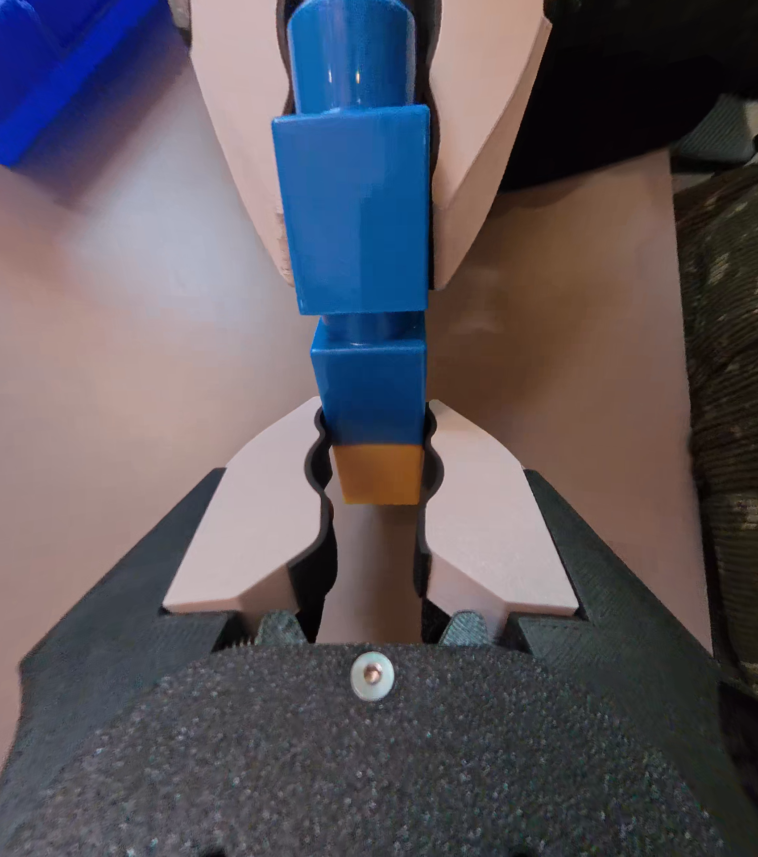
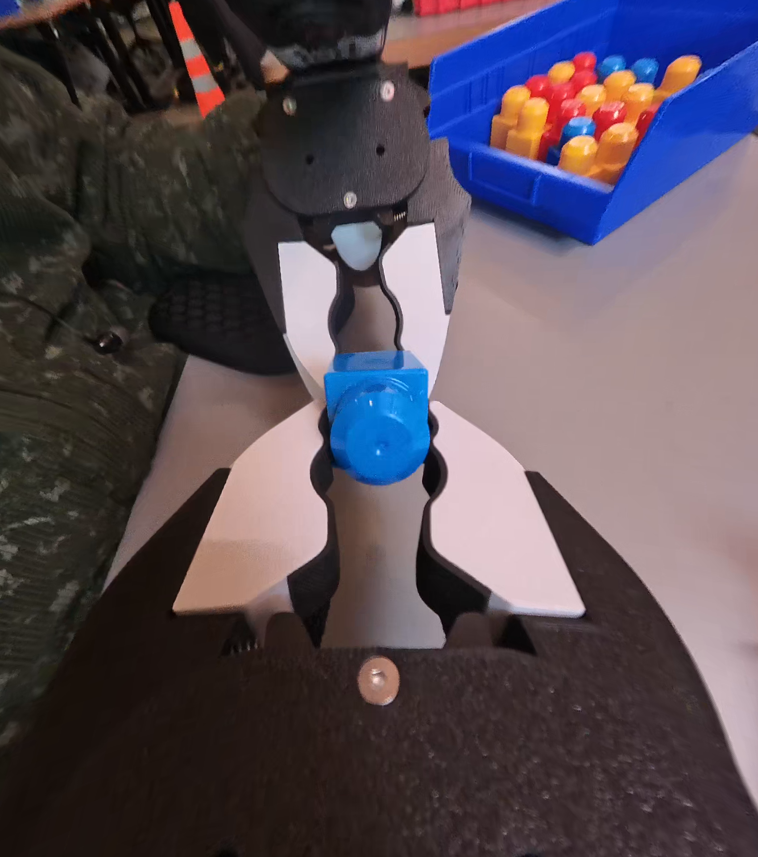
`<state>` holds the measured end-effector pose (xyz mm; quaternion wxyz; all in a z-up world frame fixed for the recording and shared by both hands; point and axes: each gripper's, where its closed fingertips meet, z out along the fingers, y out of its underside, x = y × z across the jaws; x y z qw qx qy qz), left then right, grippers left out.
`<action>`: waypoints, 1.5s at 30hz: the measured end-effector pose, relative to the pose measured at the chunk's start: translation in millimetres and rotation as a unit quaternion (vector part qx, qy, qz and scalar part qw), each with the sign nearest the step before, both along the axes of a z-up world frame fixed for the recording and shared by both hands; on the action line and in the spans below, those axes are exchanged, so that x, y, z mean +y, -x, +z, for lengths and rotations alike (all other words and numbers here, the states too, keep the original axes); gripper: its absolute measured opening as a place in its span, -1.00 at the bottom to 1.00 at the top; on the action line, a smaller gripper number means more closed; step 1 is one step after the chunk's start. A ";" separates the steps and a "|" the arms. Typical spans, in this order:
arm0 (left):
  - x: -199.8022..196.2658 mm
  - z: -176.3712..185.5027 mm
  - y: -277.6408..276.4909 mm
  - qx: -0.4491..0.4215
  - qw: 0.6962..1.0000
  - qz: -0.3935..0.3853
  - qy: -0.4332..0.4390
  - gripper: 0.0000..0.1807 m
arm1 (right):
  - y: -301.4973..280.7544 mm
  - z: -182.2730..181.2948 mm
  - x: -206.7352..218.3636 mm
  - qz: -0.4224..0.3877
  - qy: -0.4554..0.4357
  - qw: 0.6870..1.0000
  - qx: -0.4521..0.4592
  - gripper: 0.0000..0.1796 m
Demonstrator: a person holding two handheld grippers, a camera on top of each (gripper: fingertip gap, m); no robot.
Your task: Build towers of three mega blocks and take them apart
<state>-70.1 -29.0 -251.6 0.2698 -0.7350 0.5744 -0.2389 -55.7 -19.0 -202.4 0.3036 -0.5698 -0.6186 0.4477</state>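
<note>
Orange block (image 1: 379, 473) only in left view; left gripper (image 1: 377, 436), right gripper (image 2: 377, 440) clamp tower ends.

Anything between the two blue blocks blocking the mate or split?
Nothing visible. The top blue block, held by the right gripper, sits partly on the stud of the lower blue block, held by the left gripper.

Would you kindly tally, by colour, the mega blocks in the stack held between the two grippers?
Blue plastic mega blocks: 2 (far blue plastic mega block, middle blue plastic mega block)
Orange plastic mega block: 1
Total: 3
</note>
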 end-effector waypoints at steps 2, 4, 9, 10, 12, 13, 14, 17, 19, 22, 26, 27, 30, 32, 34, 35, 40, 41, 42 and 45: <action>-1.2 -2.6 4.2 0.030 0.999 -0.004 -0.011 -0.60 | -0.5 -7.0 -2.9 0.009 -0.016 1.000 -0.024 -0.60; -2.3 -4.4 9.5 0.067 0.997 -0.008 -0.026 -0.60 | -0.2 -14.1 -5.5 0.015 -0.037 0.998 -0.049 -0.60; -6.6 -11.6 15.6 0.125 0.991 -0.019 -0.046 -0.61 | 1.6 -23.7 -12.0 0.025 -0.068 0.993 -0.090 -0.60; -7.7 -14.0 15.7 0.133 0.990 -0.023 -0.046 -0.61 | 1.2 -26.0 -13.6 0.028 -0.071 0.992 -0.100 -0.61; -8.8 -15.2 15.6 0.136 0.989 -0.028 -0.046 -0.61 | 0.3 -28.9 -15.3 0.031 -0.079 0.990 -0.115 -0.61; -8.5 -15.1 15.6 0.134 0.990 -0.029 -0.046 -0.61 | 0.2 -28.9 -15.4 0.029 -0.083 0.989 -0.118 -0.61; -7.4 -15.0 15.7 0.130 0.990 -0.028 -0.048 -0.61 | 0.3 -28.7 -14.7 0.026 -0.085 0.989 -0.120 -0.61; -5.6 -14.1 13.5 0.100 0.994 -0.021 -0.035 -0.60 | 1.1 -24.8 -11.1 0.014 -0.081 0.991 -0.107 -0.61; -5.4 -11.2 10.8 0.066 0.998 -0.018 -0.015 -0.60 | 2.5 -18.3 -7.9 0.005 -0.080 0.993 -0.082 -0.60; -1.3 -6.6 8.4 0.032 0.999 -0.008 -0.012 -0.60 | 3.2 -7.7 -4.0 -0.009 -0.072 0.996 -0.053 -0.50; 1.0 -4.9 9.0 0.004 1.000 0.000 0.004 -0.60 | 3.6 14.7 2.5 -0.030 -0.049 0.998 0.015 -0.44; 1.1 -4.3 8.4 -0.002 1.000 0.000 0.006 -0.60 | 3.2 18.5 5.2 -0.037 -0.049 0.998 0.026 -0.44; -0.9 -4.1 6.4 0.002 1.000 -0.001 0.012 -0.60 | 4.7 21.5 4.9 -0.038 -0.058 0.997 0.038 -0.61; -5.4 -9.6 6.8 0.027 0.999 -0.004 0.019 -0.60 | 4.6 16.6 0.8 -0.026 -0.063 0.998 0.013 -0.61; -3.9 -12.3 8.3 0.052 0.999 0.002 0.010 -0.60 | 3.8 8.5 0.5 -0.026 -0.086 0.995 -0.033 -0.62; -4.1 -12.9 9.2 0.064 0.998 0.000 0.002 -0.60 | 3.4 5.4 -1.0 -0.022 -0.098 0.993 -0.056 -0.62; -5.5 -13.0 6.0 0.087 0.996 -0.005 -0.017 -0.61 | 4.7 6.9 -6.5 -0.003 -0.115 0.987 -0.108 -0.62; -5.5 -12.9 5.6 0.085 0.996 -0.005 -0.017 -0.61 | 6.3 7.9 -6.7 -0.001 -0.113 0.988 -0.105 -0.62; -5.4 -12.7 5.7 0.082 0.996 -0.005 -0.018 -0.61 | 7.1 8.1 -6.8 0.000 -0.109 0.989 -0.101 -0.62; -8.1 -12.1 3.9 0.071 0.997 -0.013 -0.011 -0.61 | 6.5 8.1 -7.7 0.009 -0.098 0.992 -0.083 -0.62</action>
